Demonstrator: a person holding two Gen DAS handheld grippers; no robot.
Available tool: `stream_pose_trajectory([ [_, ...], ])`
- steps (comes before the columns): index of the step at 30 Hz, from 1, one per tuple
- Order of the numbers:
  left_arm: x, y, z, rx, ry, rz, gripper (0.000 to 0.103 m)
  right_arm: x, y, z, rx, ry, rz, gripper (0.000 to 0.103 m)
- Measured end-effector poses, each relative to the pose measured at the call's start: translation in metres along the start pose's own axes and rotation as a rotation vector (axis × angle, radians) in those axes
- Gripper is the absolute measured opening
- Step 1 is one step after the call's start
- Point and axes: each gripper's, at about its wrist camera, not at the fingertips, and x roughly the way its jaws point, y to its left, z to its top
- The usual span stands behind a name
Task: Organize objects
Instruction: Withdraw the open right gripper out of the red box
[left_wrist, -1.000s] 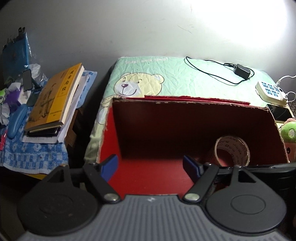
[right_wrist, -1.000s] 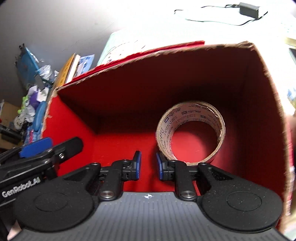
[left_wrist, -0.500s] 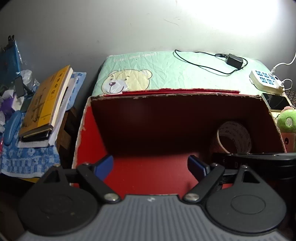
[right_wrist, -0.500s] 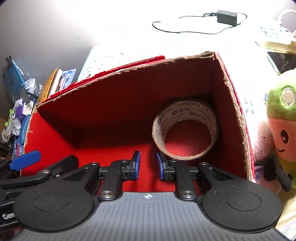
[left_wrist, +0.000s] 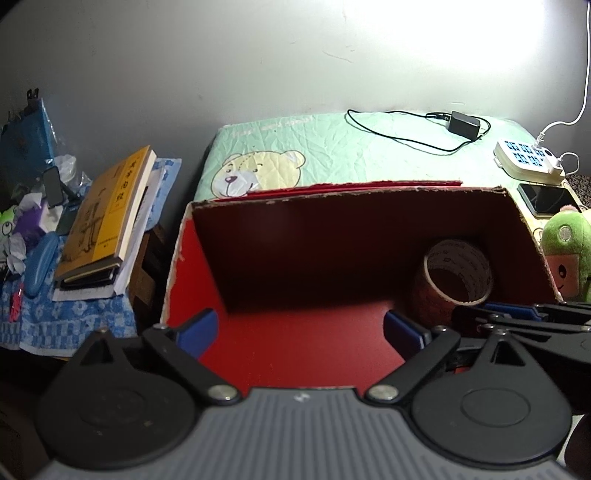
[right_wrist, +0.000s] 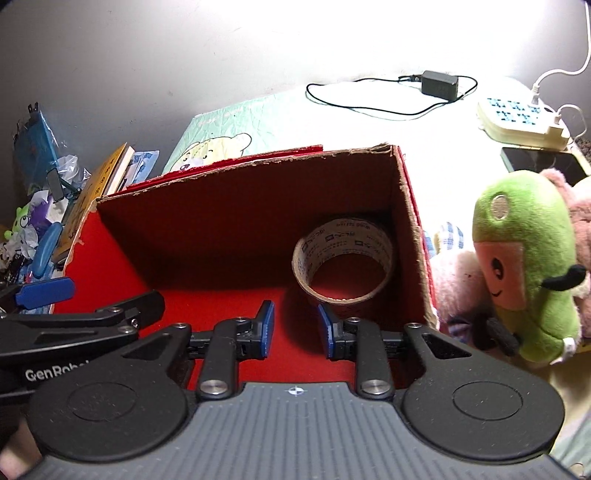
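- Tape roll (right_wrist: 343, 260) lies on the red floor of the red cardboard box (right_wrist: 236, 225), in the corner by the box's right-hand wall, hole facing up and forward. Nothing grips it.
- Right gripper (right_wrist: 295, 328) sits over the box's near edge, just short of the roll; jaws opening, a narrow gap, nothing between the pads.
- Left gripper (left_wrist: 299, 330) over the near edge too, toward the box's left half; jaws spread wide and opening, only bare box floor between them.
- Right of the box, touching its wall: green plush toy (right_wrist: 524, 266) with pink plush behind it.
- Behind the box: bear-print quilt (left_wrist: 332, 151), black charger with cable (left_wrist: 463, 123), white power strip (left_wrist: 526, 160), phone (left_wrist: 545, 199).
- Left of the box: stack of books (left_wrist: 103, 218) on a blue cloth, cluttered small items beyond.
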Motion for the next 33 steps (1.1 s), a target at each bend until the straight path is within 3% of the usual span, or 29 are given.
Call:
stream_pose_trajectory([
  [10,-0.007,-0.003,-0.016,-0.009,0.038,0.001,0.096,-0.021,-0.005,-0.011,0.005,-0.042,-0.03,0.036],
  [20,-0.028,-0.004,-0.027,-0.013,0.011,0.014,0.096,-0.042,-0.009,-0.024,0.025,-0.075,-0.034,0.036],
  [25,-0.044,-0.001,-0.034,-0.026,0.026,0.01,0.103,-0.061,-0.004,-0.033,0.017,-0.097,-0.013,0.037],
  [27,-0.053,-0.001,-0.037,-0.025,0.02,0.011,0.103,-0.069,-0.002,-0.037,0.004,-0.113,-0.009,0.038],
  [29,-0.061,-0.001,-0.04,-0.023,0.012,0.016,0.103,-0.079,0.0,-0.041,-0.008,-0.133,-0.005,0.046],
  [33,-0.076,-0.002,-0.048,-0.02,0.008,0.009,0.103,-0.094,0.003,-0.048,-0.02,-0.158,0.012,0.046],
])
